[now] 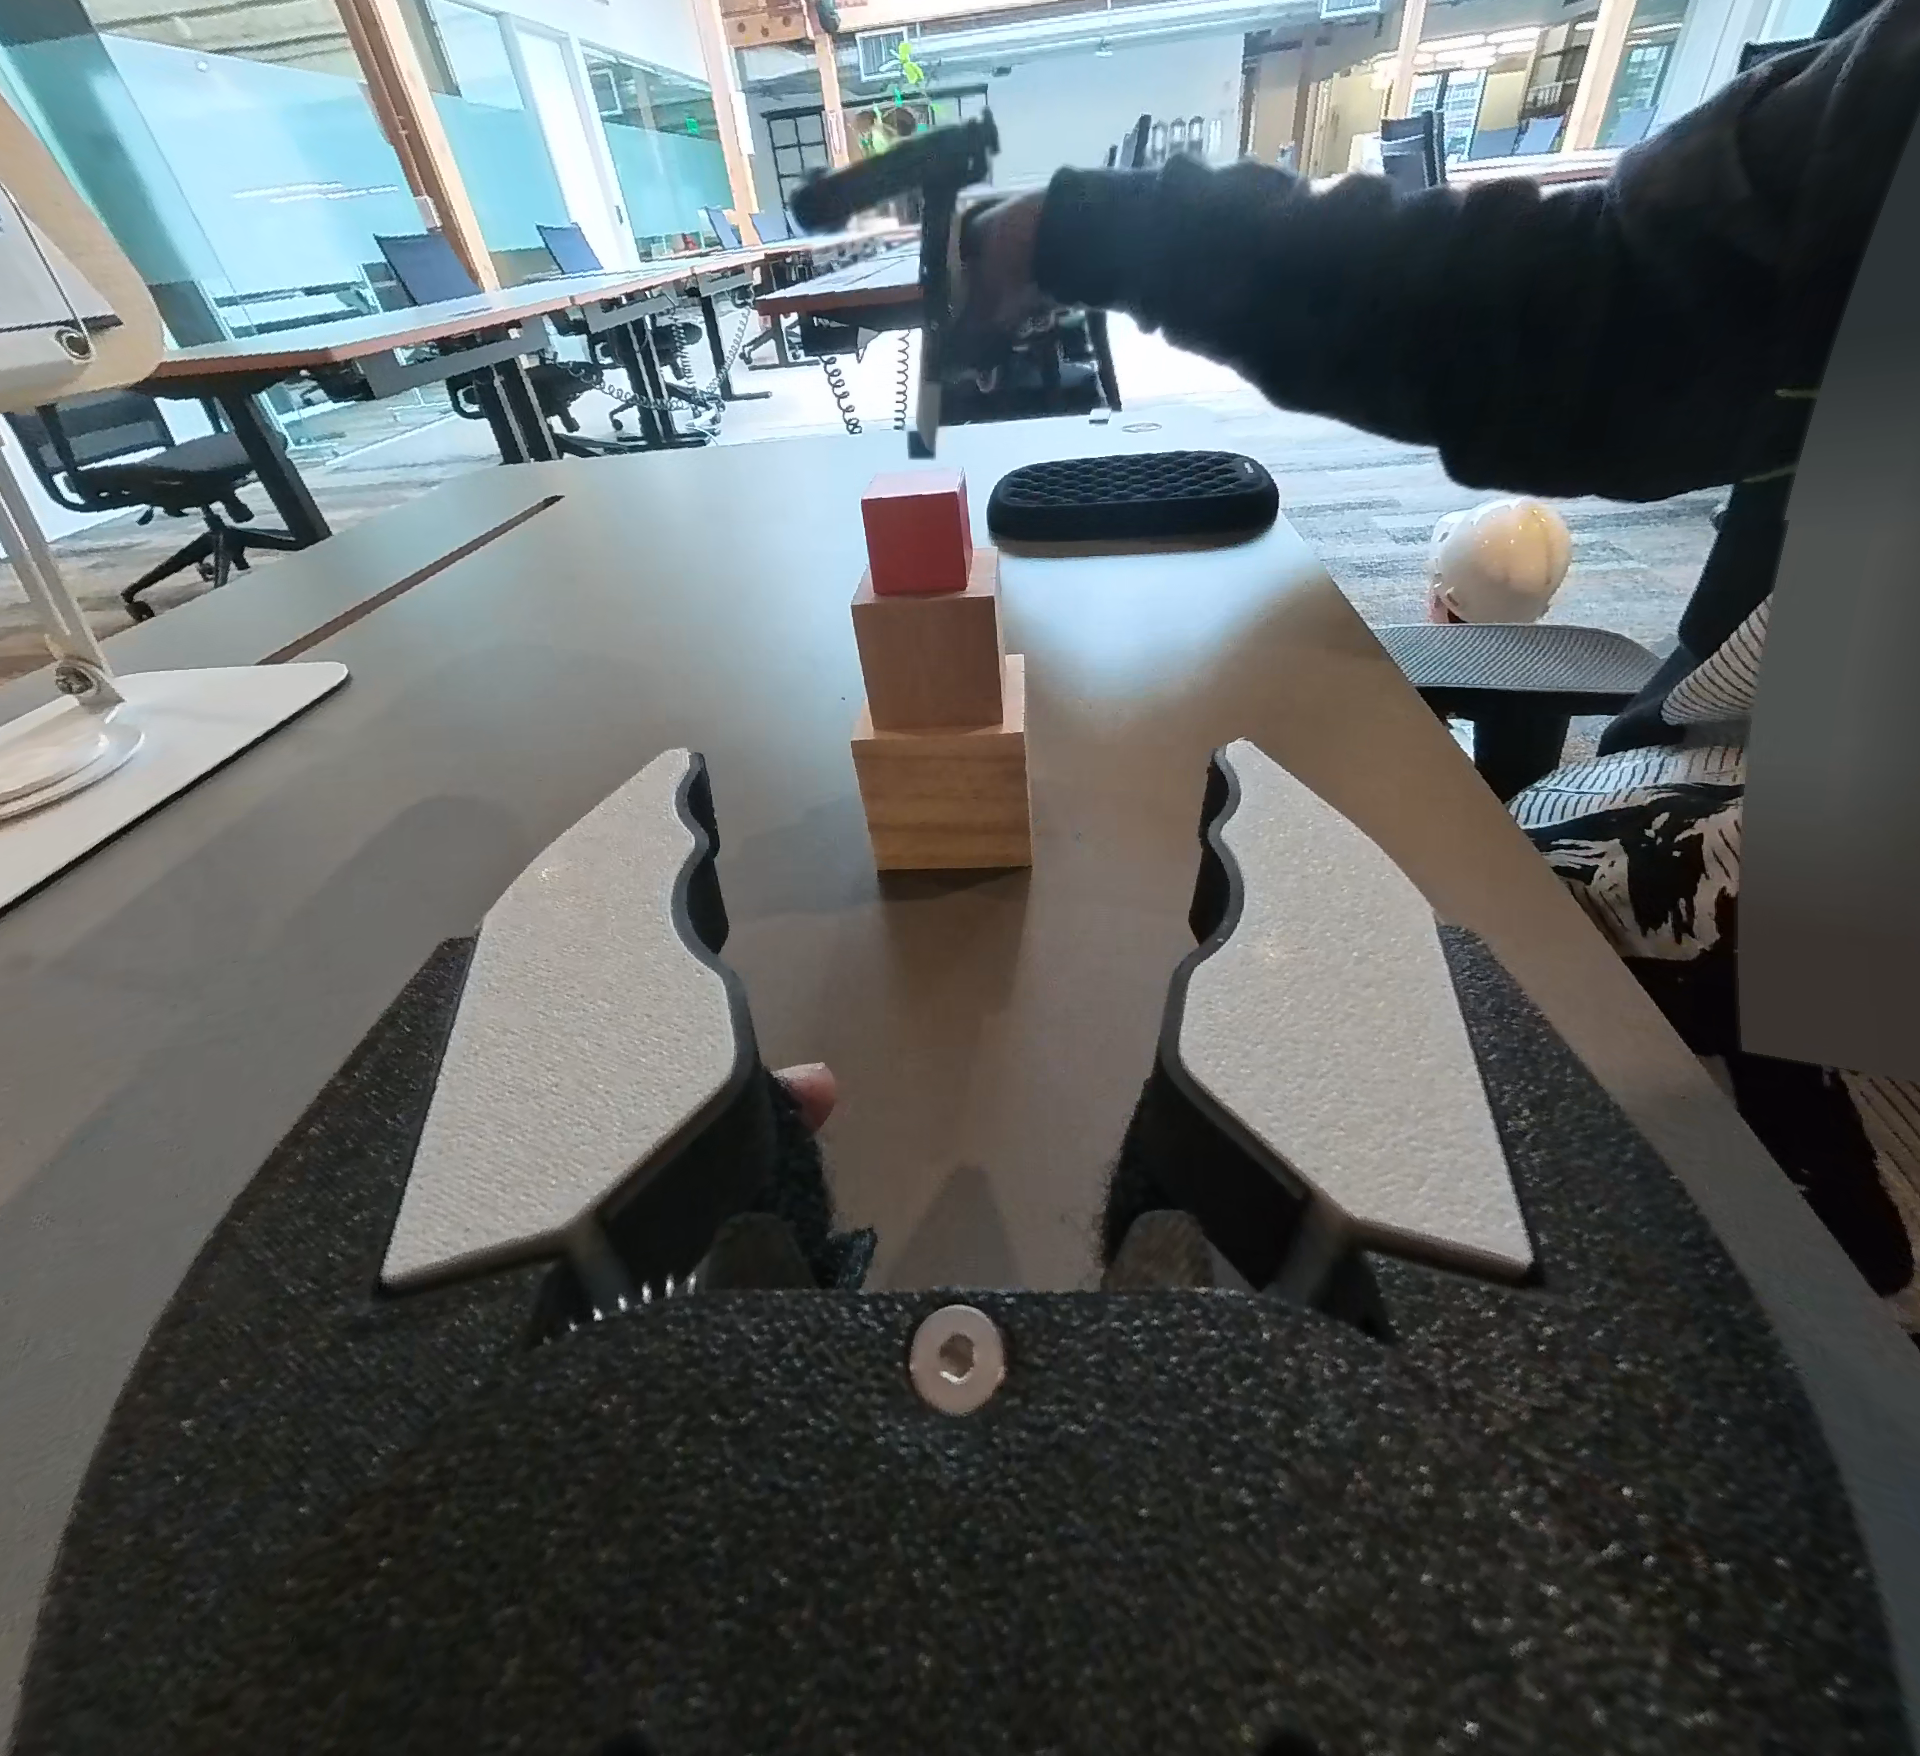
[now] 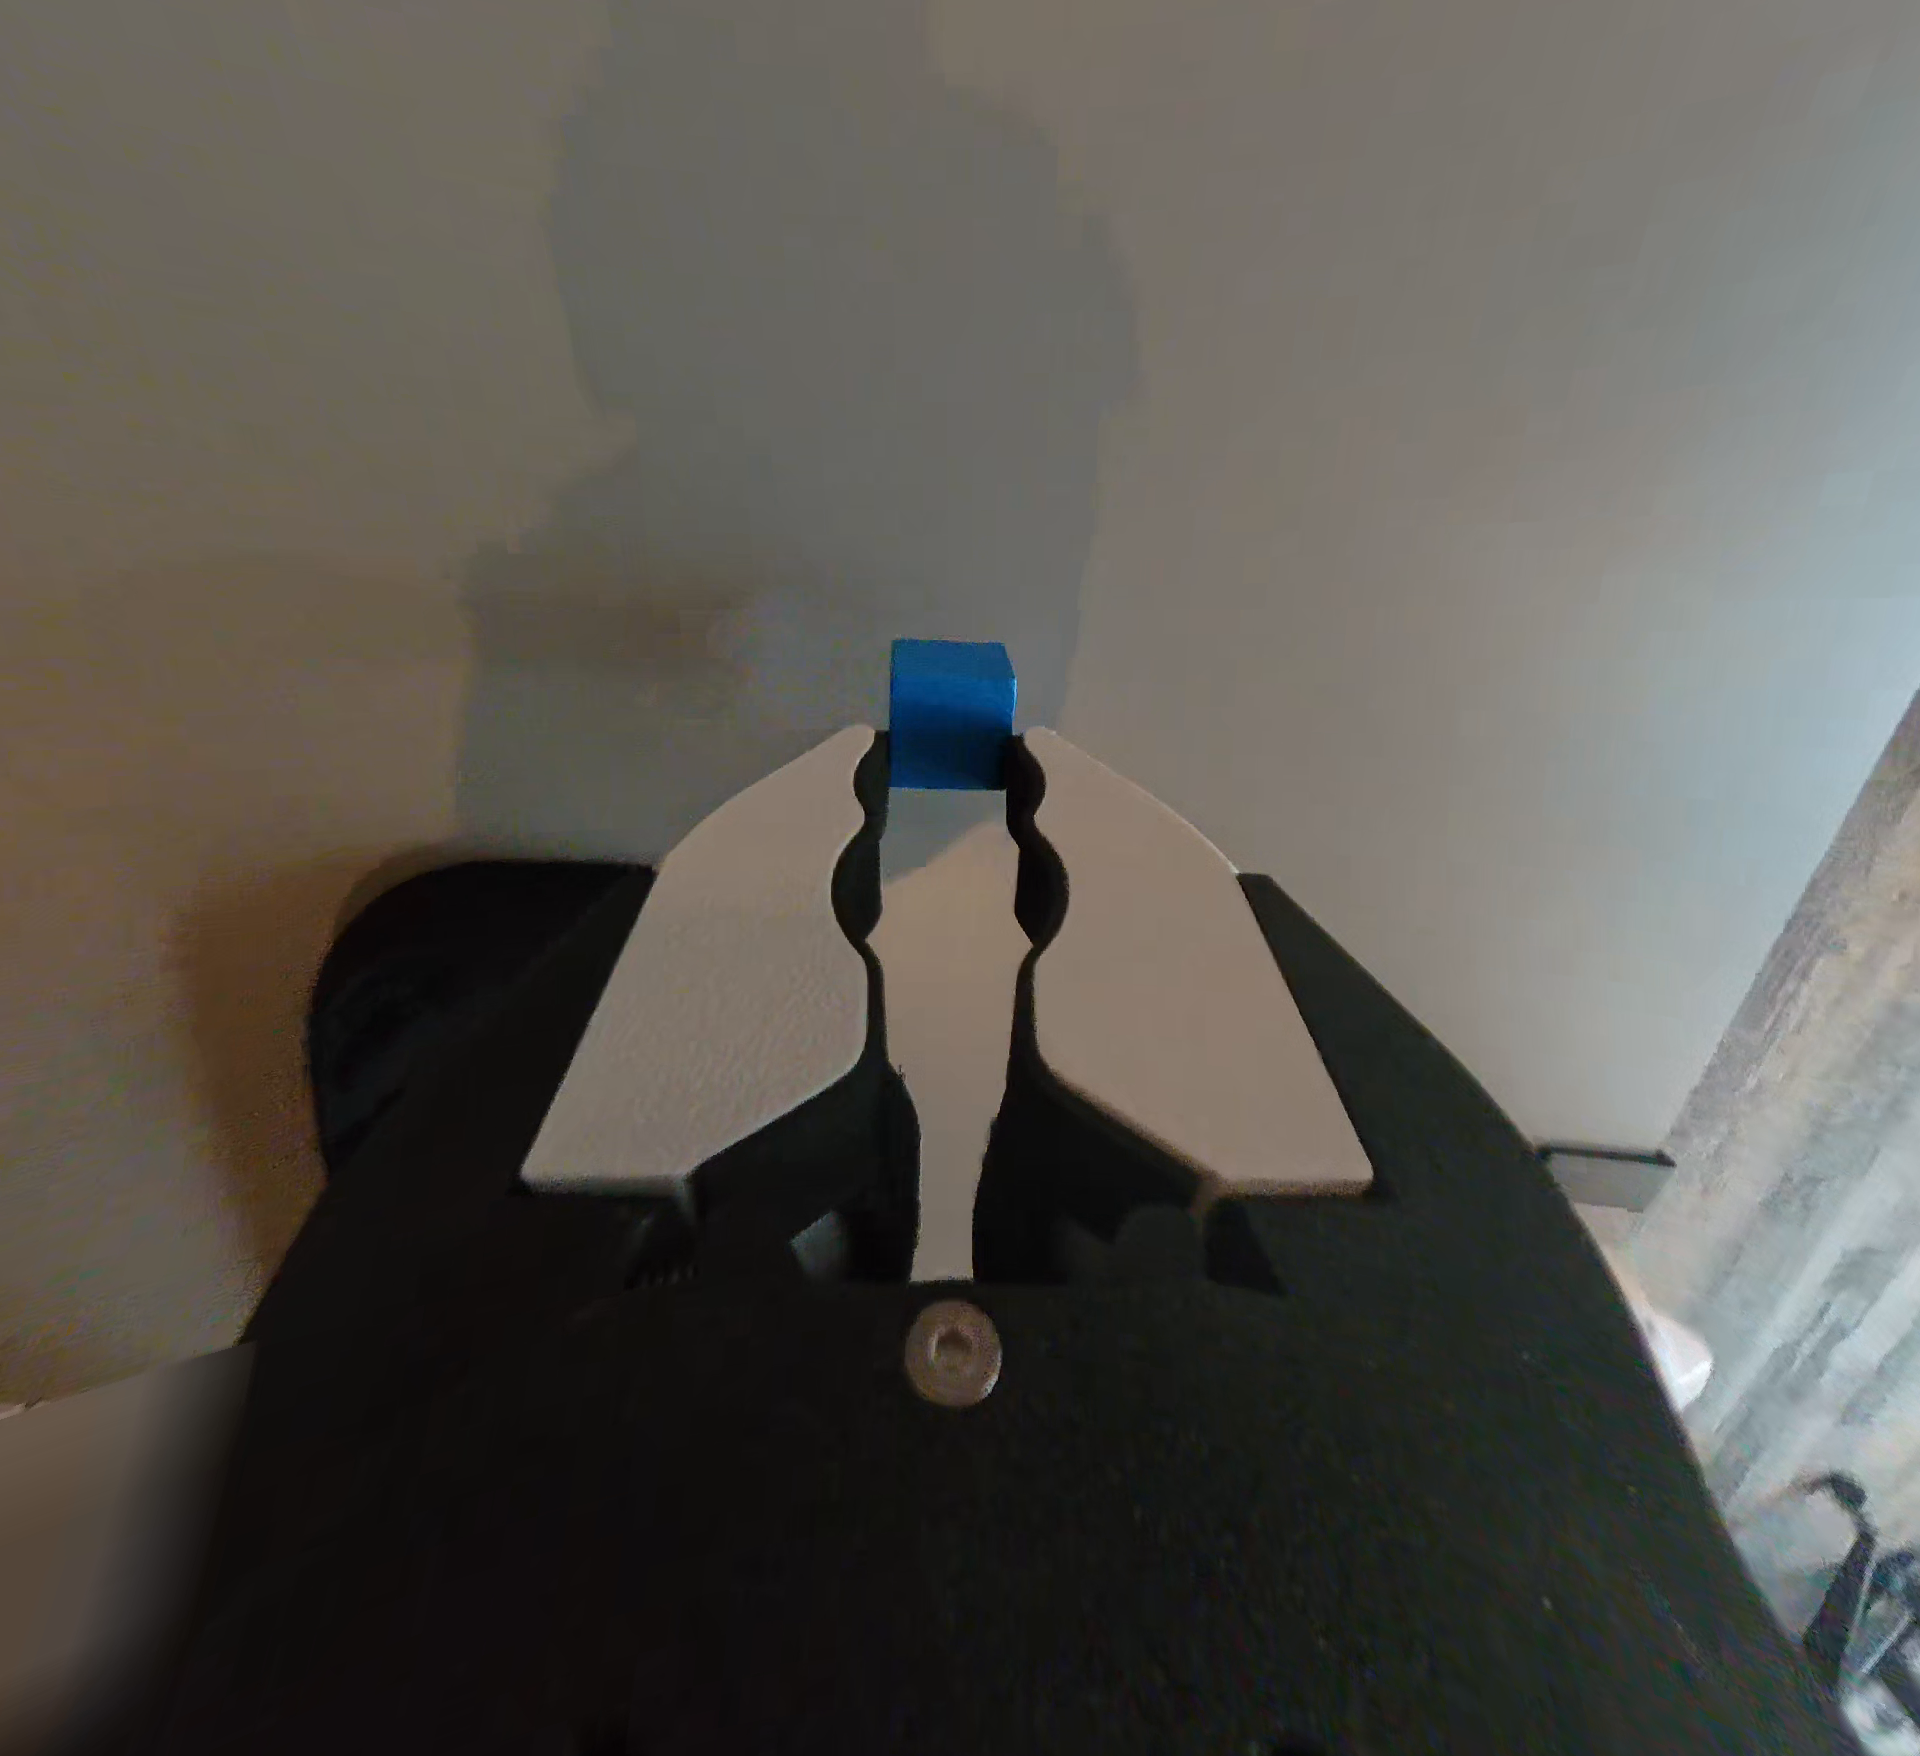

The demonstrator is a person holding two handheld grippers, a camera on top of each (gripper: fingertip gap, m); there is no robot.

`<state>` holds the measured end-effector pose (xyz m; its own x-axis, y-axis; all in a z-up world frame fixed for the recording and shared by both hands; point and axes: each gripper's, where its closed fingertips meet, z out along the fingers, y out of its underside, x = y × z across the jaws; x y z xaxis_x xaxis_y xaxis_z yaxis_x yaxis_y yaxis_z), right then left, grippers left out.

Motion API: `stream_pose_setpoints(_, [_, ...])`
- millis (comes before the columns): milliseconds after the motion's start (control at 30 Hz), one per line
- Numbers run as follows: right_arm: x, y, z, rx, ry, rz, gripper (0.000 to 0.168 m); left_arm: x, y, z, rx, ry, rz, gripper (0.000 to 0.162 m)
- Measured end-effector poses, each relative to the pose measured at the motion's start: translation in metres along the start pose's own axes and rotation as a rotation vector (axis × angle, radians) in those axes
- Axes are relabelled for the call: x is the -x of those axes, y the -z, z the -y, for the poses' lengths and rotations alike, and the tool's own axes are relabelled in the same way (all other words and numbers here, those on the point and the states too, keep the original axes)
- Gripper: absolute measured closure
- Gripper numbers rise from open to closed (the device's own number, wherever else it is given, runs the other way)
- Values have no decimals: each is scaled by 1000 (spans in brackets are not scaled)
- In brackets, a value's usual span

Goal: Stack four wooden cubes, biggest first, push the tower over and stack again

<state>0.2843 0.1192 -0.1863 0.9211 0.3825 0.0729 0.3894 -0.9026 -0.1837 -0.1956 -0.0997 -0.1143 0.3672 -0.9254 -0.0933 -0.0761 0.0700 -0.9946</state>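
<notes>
Tower: I see 3 up near the desk's [image 1: 623,626] right edge. Big wooden cube [image 1: 943,797] at bottom, mid wooden cube [image 1: 928,657] on it, red cube [image 1: 916,530] on top.
Blue cube: [image 2: 951,714] pinched at my right gripper's [image 2: 948,756] tips, jaws nearly closed on it.
R pose: held high above the tower, pointing down, sleeve [image 1: 1455,314] reaching in from the right.
L gripper: [image 1: 961,802] jaws wide apart, nothing held, low on the near side of the tower.
Around: black pad [image 1: 1132,496] beyond the tower at the far edge; white stand base [image 1: 156,740] at the left edge.

Three cubes stand stacked on the table: big wooden cube [image 1: 943,797] at the bottom, smaller wooden cube [image 1: 928,662] next, red cube [image 1: 916,530] on top. The little blue cube [image 2: 950,714] is pinched up in the air.
</notes>
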Motion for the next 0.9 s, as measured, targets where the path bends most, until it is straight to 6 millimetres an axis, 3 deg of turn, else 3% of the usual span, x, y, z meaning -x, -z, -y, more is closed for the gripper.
stream_pose_setpoints(100, [38, 29, 16, -83, 146, 85, 147, 0, 0, 0, 1, -1, 0, 74])
stream_pose_setpoints(233, [115, 80, 31, -192, 429, 217, 147, 0, 0, 0, 0, 1, 2, 73])
stream_pose_setpoints(400, [216, 140, 33, -281, 792, 297, 147, 0, 0, 0, 1, -1, 1, 73])
stream_pose_setpoints(500, [271, 163, 27, -294, 985, 307, 148, 0, 0, 0, 2, -2, 1, 73])
stream_pose_setpoints(700, [346, 172, 16, -243, 1262, 254, 147, -1, 0, -1, 6, -8, -2, 73])
stream_pose_setpoints(900, [390, 156, 12, -168, 1420, 241, 147, -1, 0, 0, 2, -3, -1, 74])
